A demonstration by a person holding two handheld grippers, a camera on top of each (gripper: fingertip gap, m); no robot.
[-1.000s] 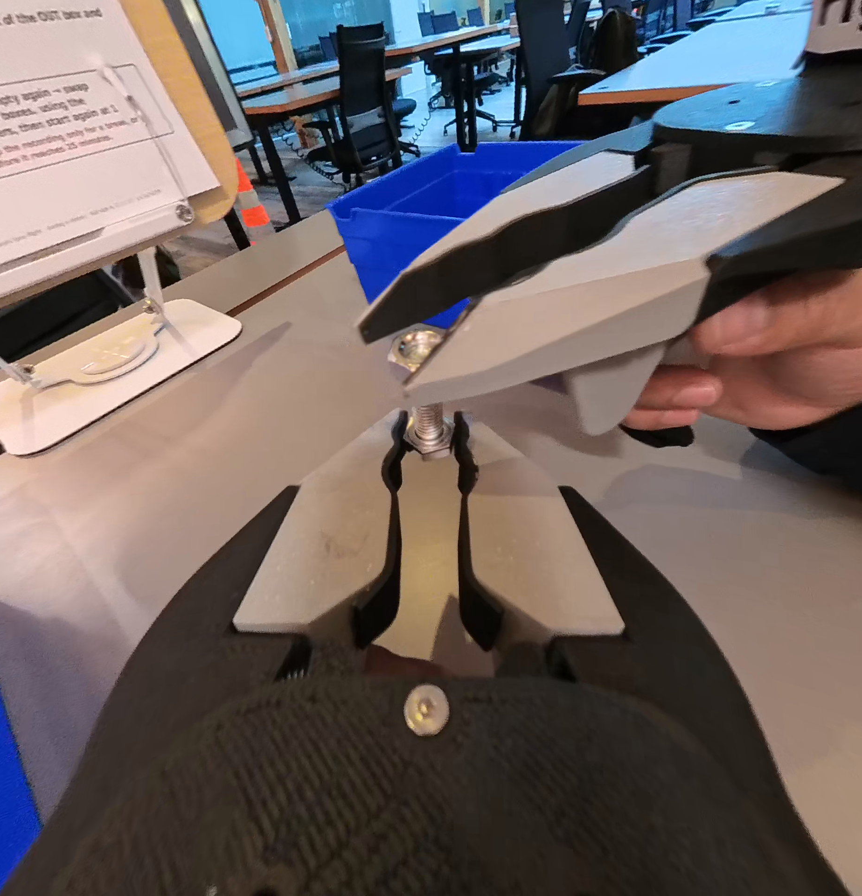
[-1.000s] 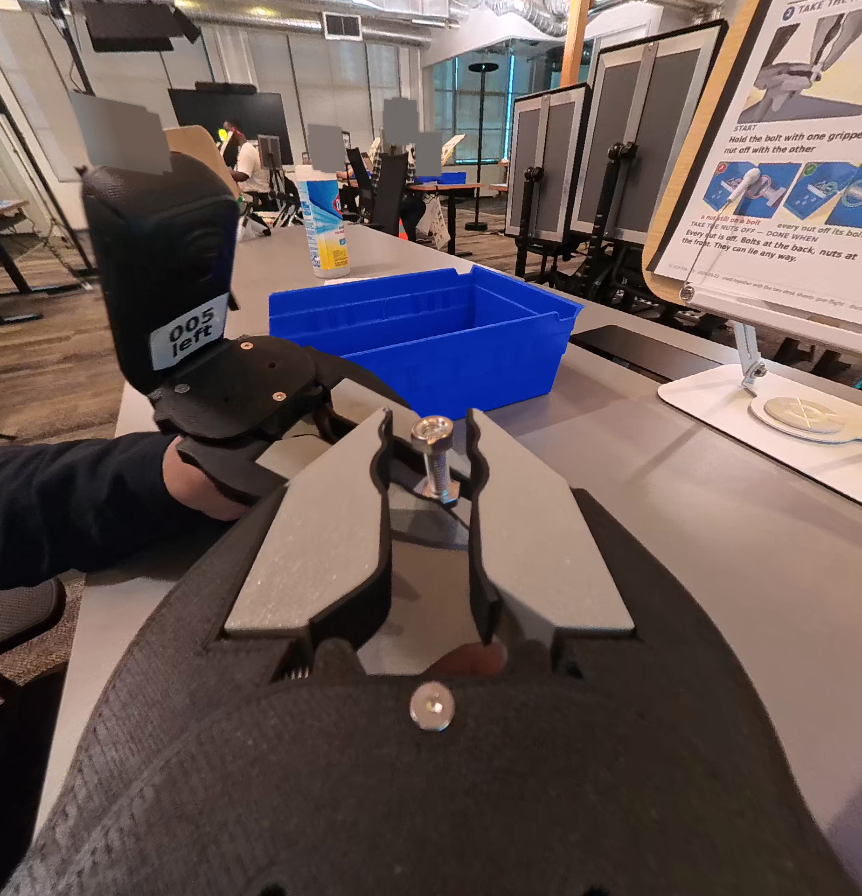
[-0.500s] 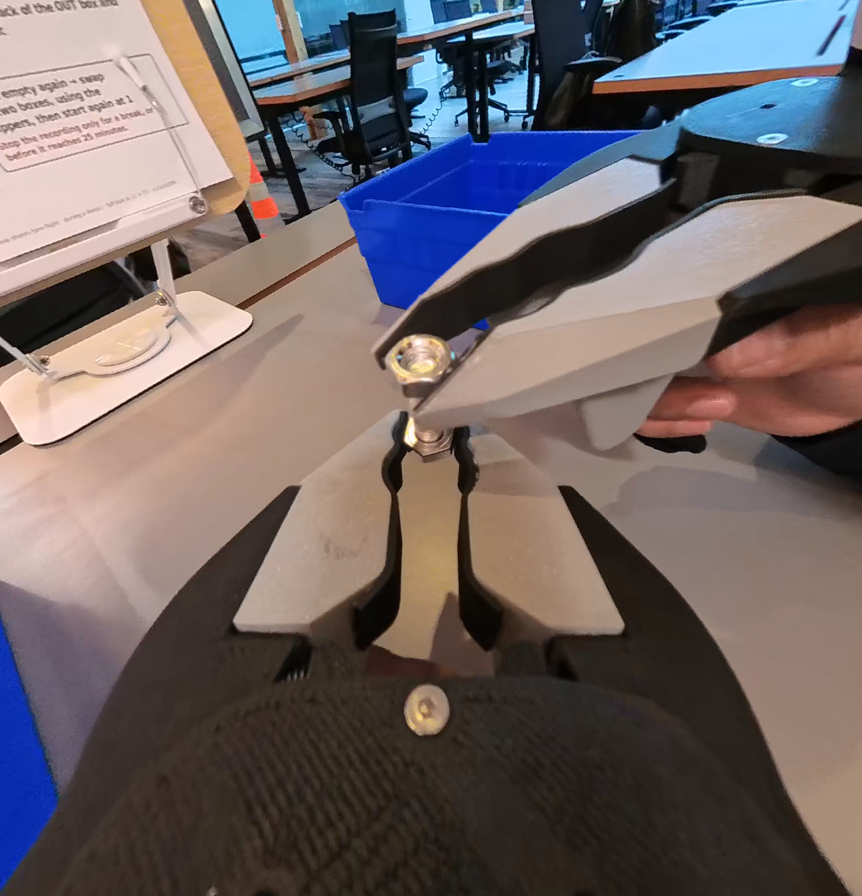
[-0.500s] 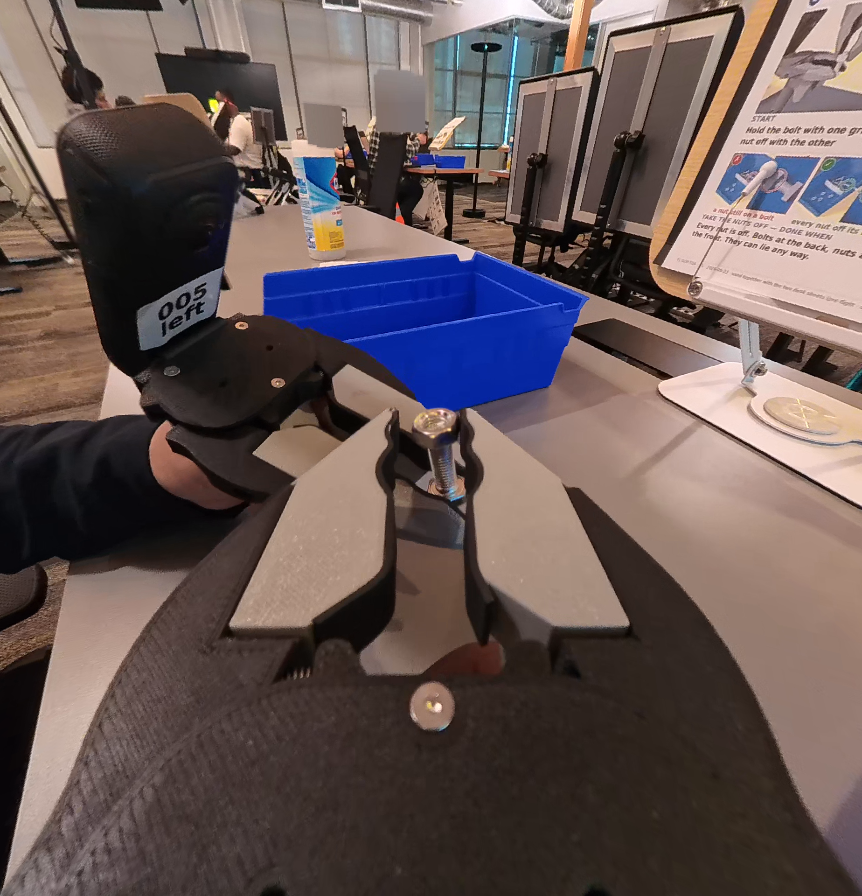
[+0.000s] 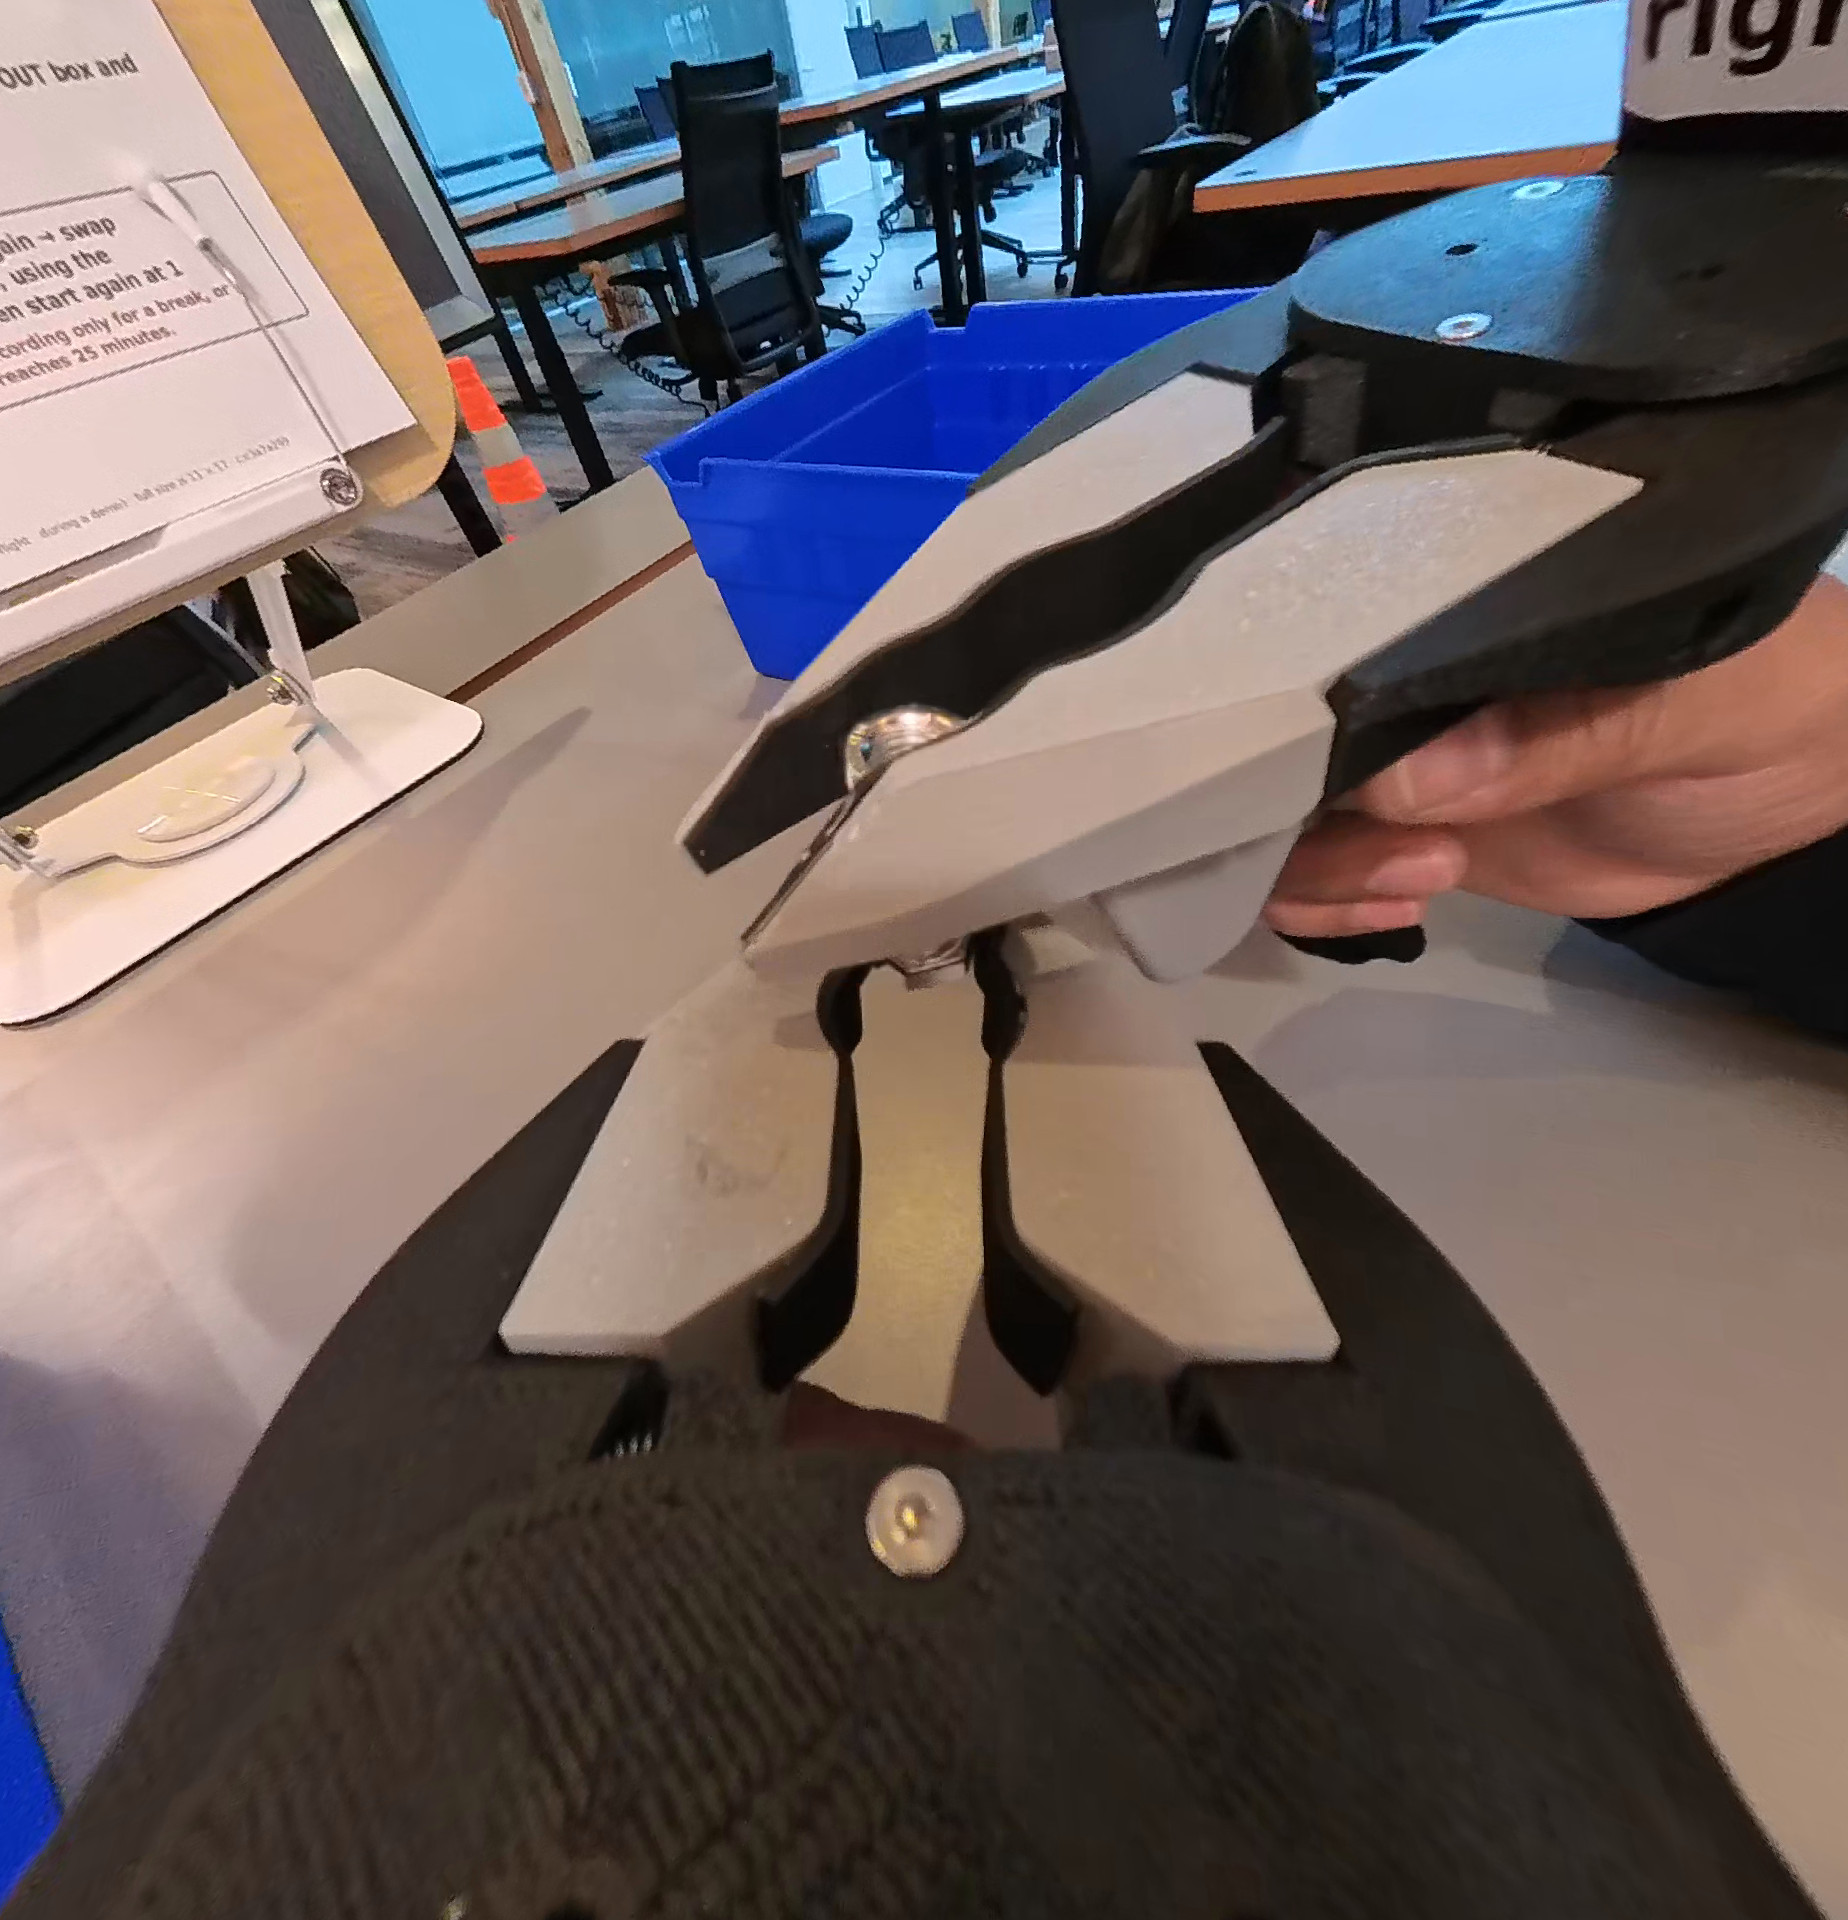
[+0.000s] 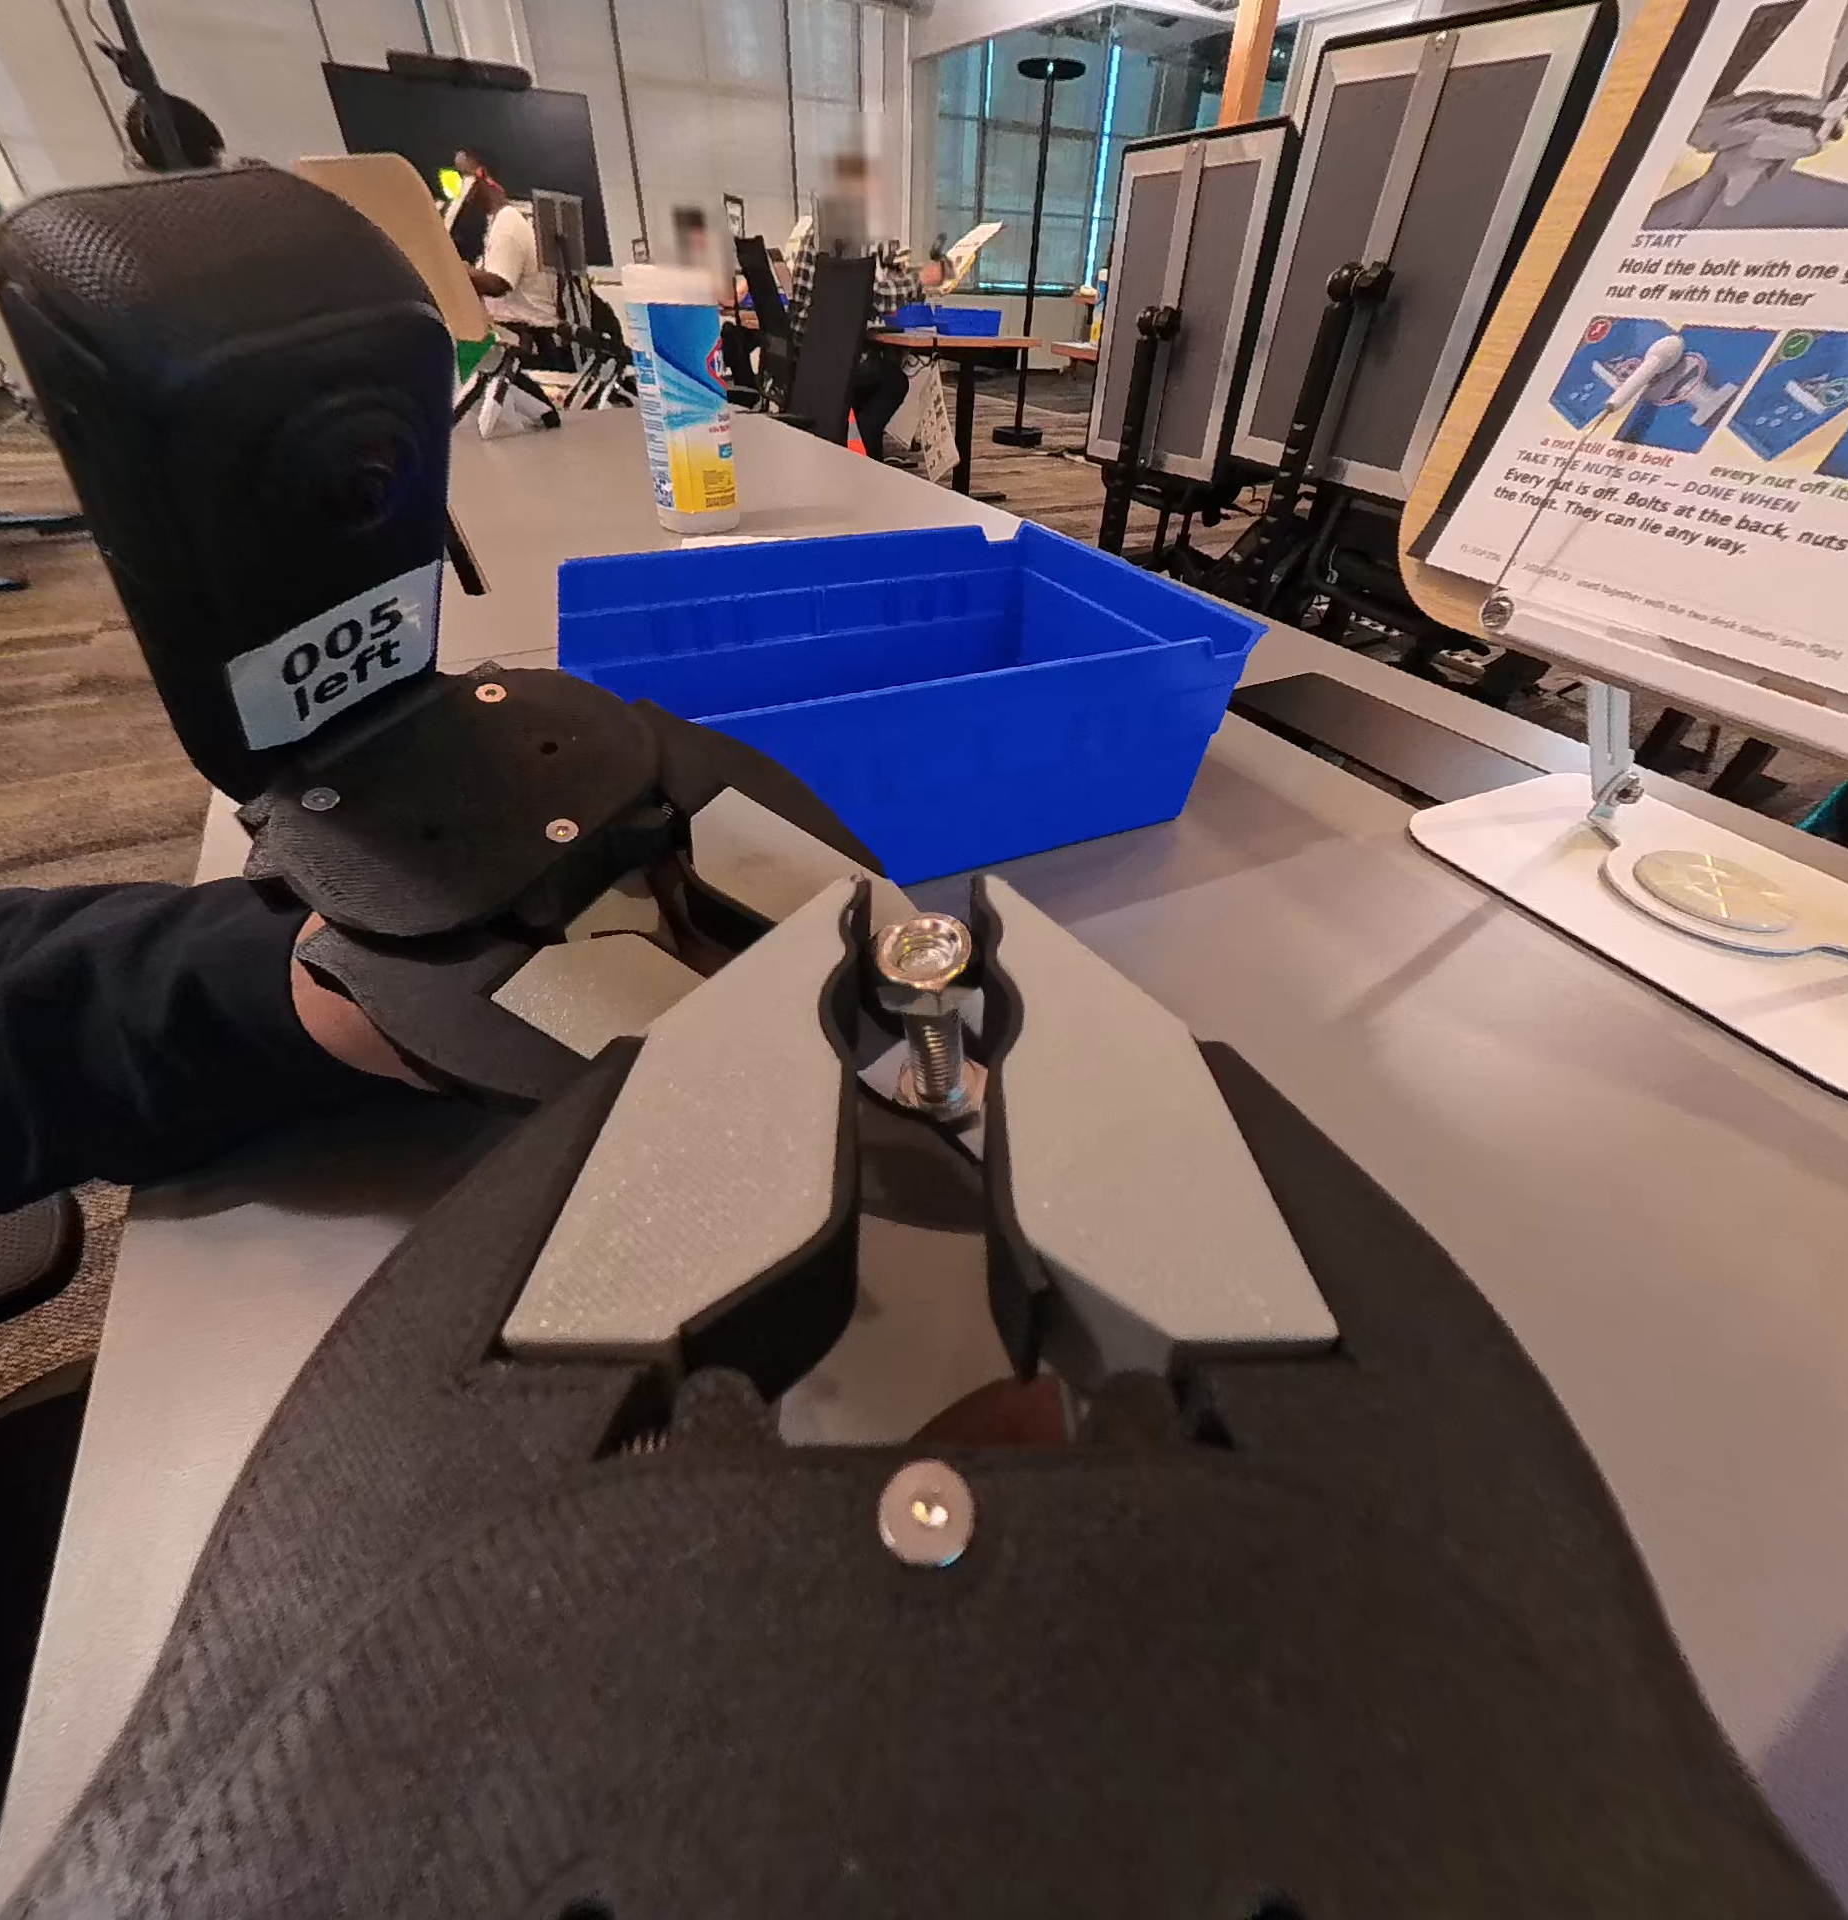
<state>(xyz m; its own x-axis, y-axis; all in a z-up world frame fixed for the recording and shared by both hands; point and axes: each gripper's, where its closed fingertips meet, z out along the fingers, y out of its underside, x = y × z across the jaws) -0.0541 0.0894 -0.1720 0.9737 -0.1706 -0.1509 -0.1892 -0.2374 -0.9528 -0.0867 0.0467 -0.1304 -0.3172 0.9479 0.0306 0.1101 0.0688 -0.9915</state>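
Bolt shank: right view only, jaws hiding elsewhere.

The room was a large open office. Long wooden-edged desks with black swivel chairs stood on a grey floor. Tall windows let in daylight at the far end, beside a dark wall screen.

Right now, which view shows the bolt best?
The right wrist view: the bolt stands upright between the right gripper fingers, thread and nut in plain sight. In the left wrist view only one bright end and a sliver by the left gripper show.
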